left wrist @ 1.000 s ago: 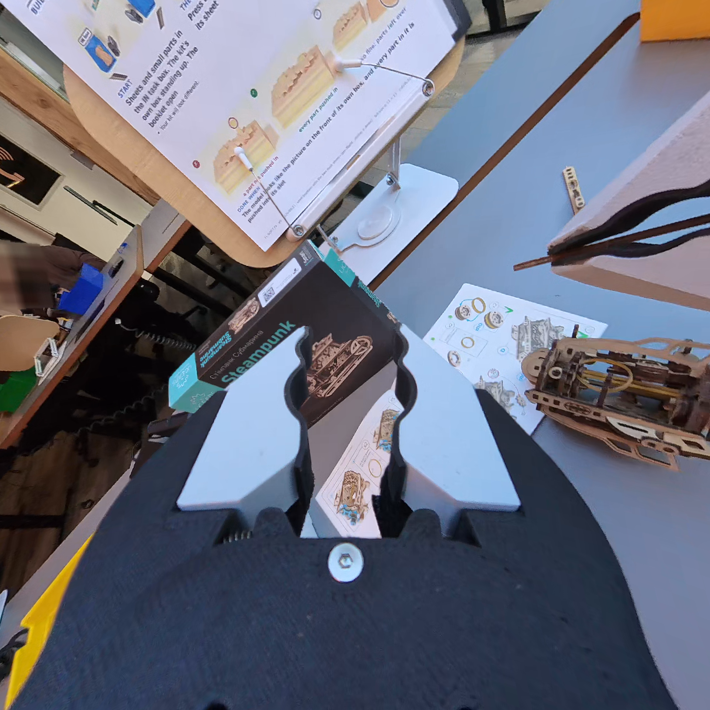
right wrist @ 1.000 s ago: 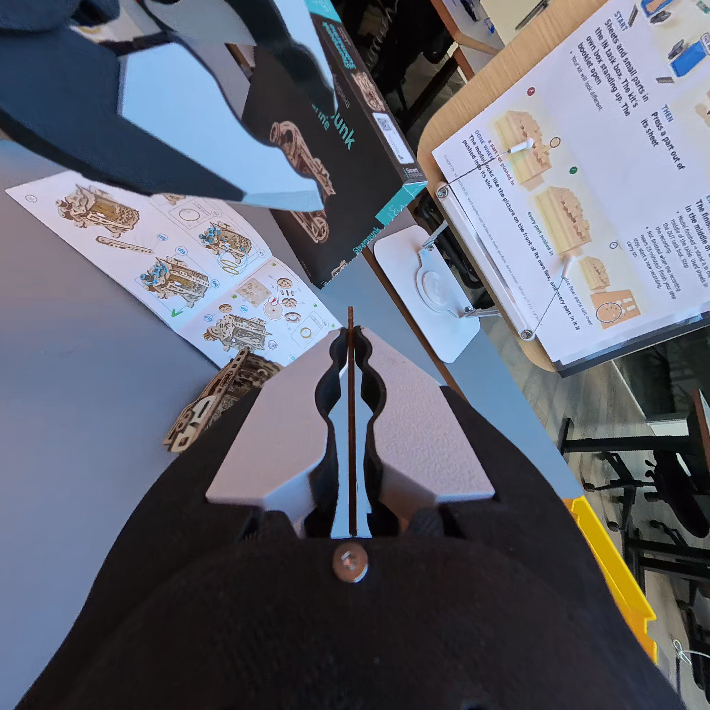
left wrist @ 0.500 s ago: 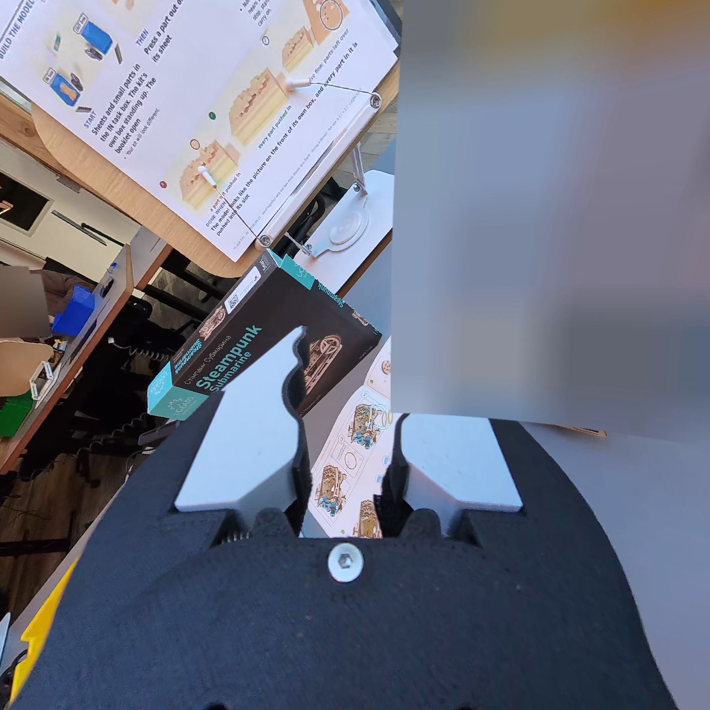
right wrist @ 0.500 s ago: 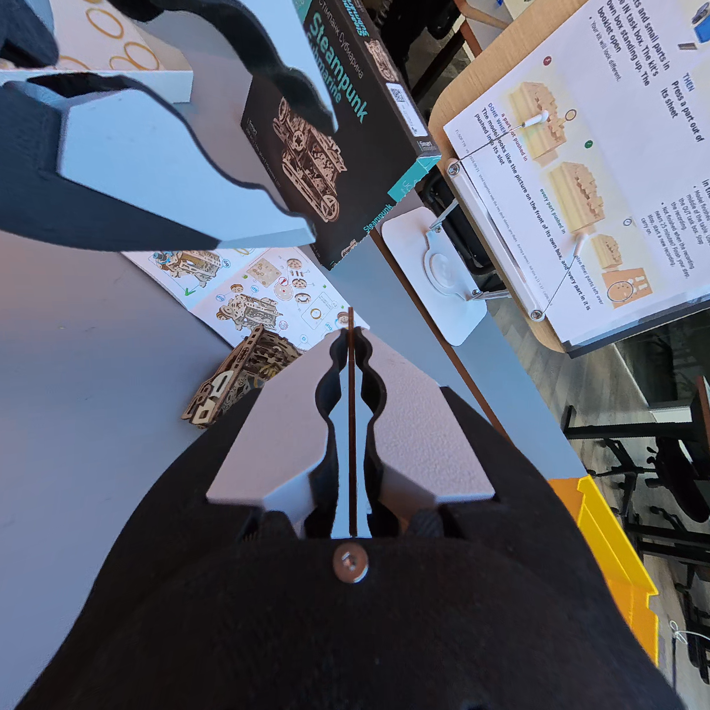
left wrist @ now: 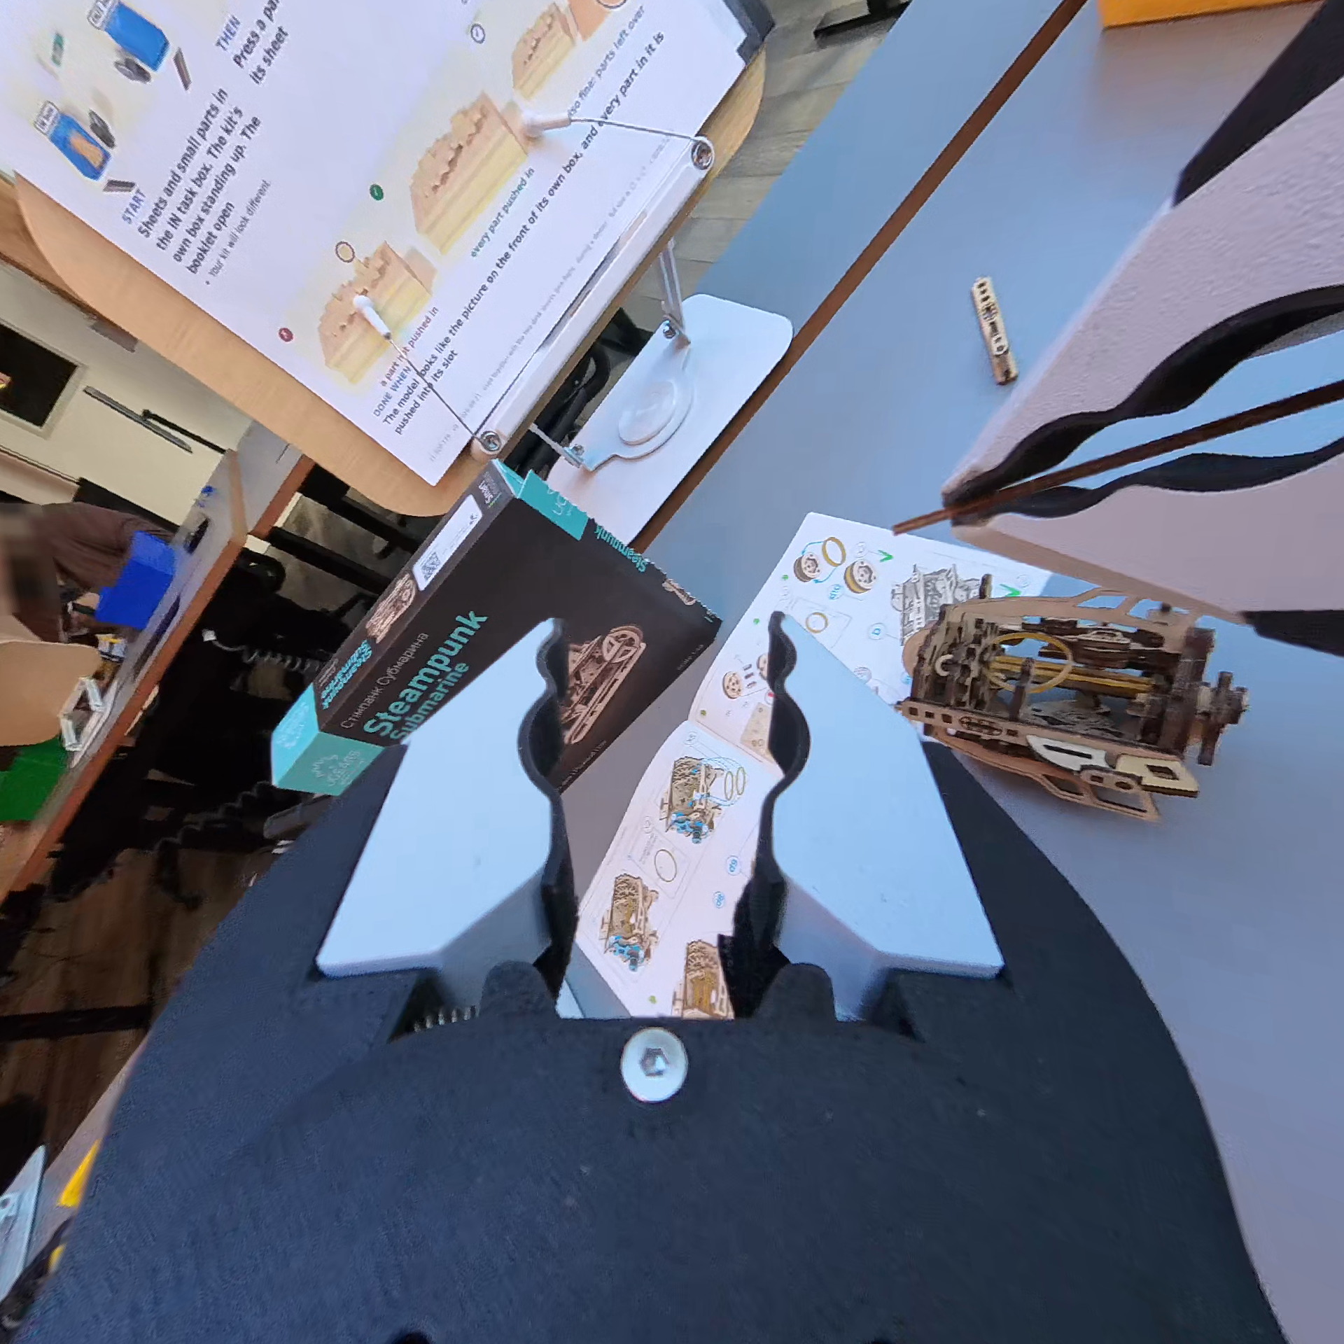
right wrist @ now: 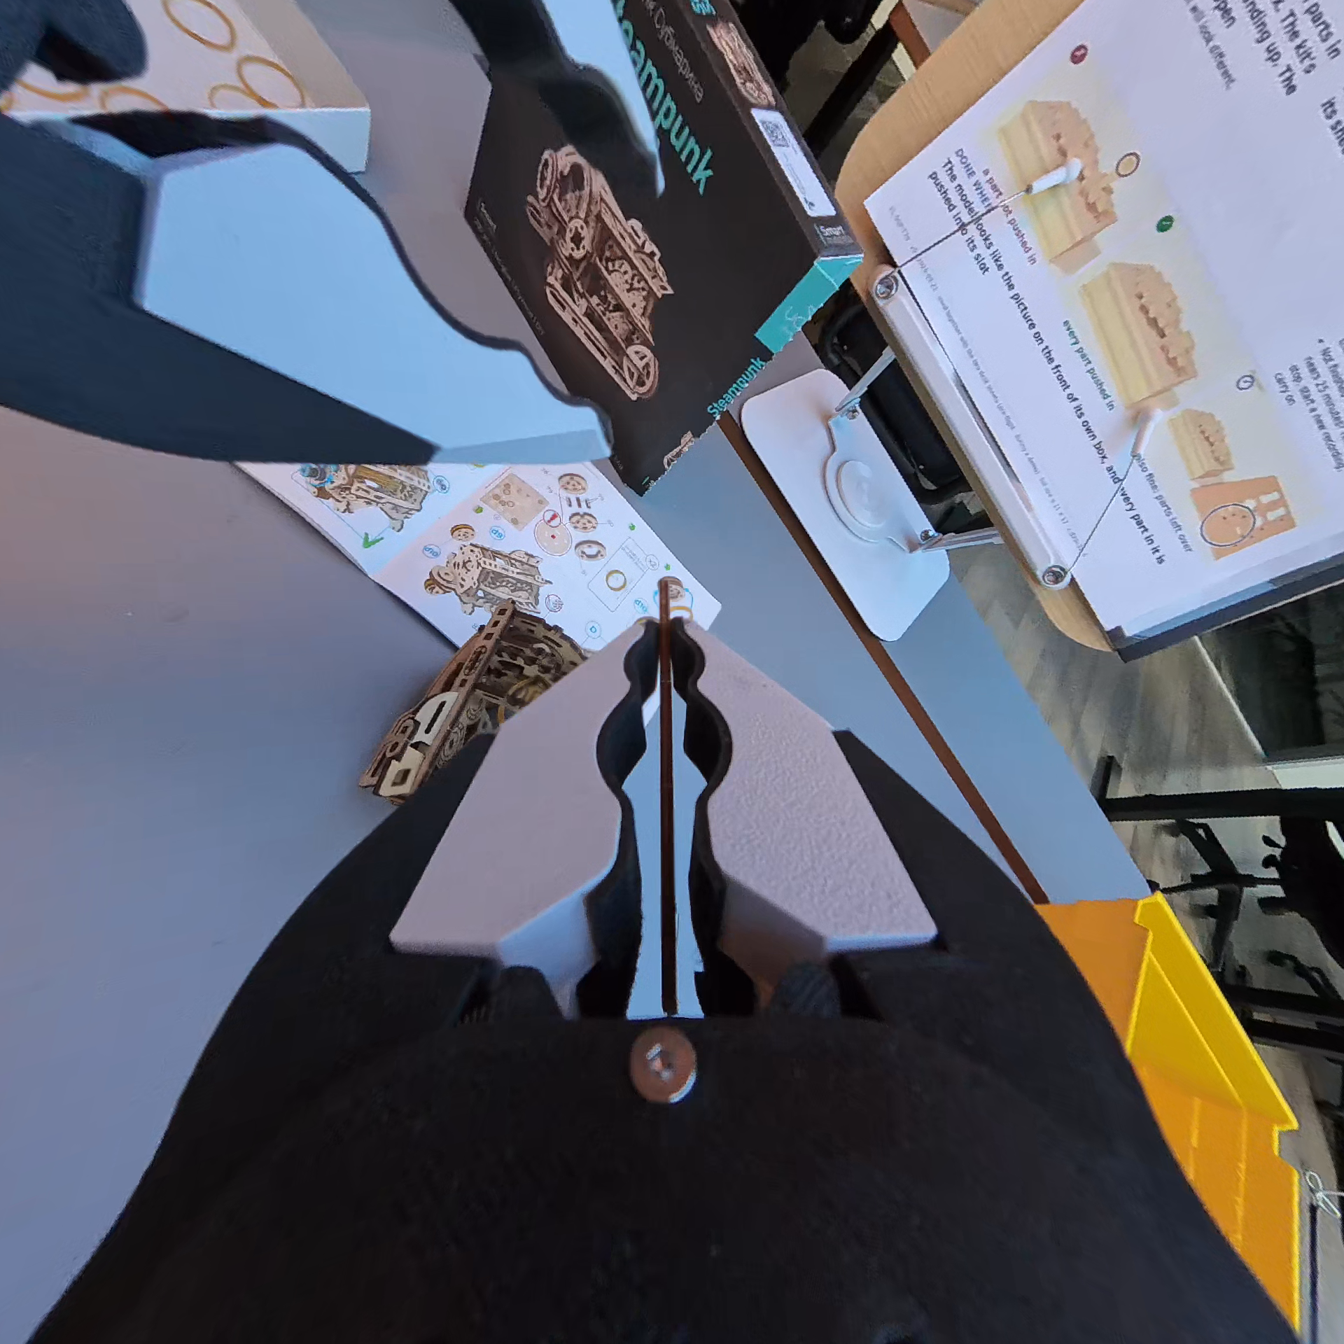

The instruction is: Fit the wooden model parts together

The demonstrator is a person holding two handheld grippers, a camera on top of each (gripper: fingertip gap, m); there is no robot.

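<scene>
While the right claw (right wrist: 665, 633) pinches a thin wooden piece (right wrist: 665, 727), the left claw (left wrist: 665, 640) hangs wide open and empty; next I'd line that piece up with the wooden model (left wrist: 1054, 698).

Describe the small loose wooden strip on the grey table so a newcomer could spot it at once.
Start at the grey table and find the white base of the document stand at its edge. Beyond it, alone on bare tabletop, lies the small wooden strip. Unlike the bulky wooden model beside the booklet, it is one flat, pale, slotted bar touching nothing.

White document stand (left wrist: 676, 378) holding instruction sheet (left wrist: 378, 167), yellow bin (right wrist: 1200, 1076) beside grey table (left wrist: 909, 240), neighbouring desks.
</scene>
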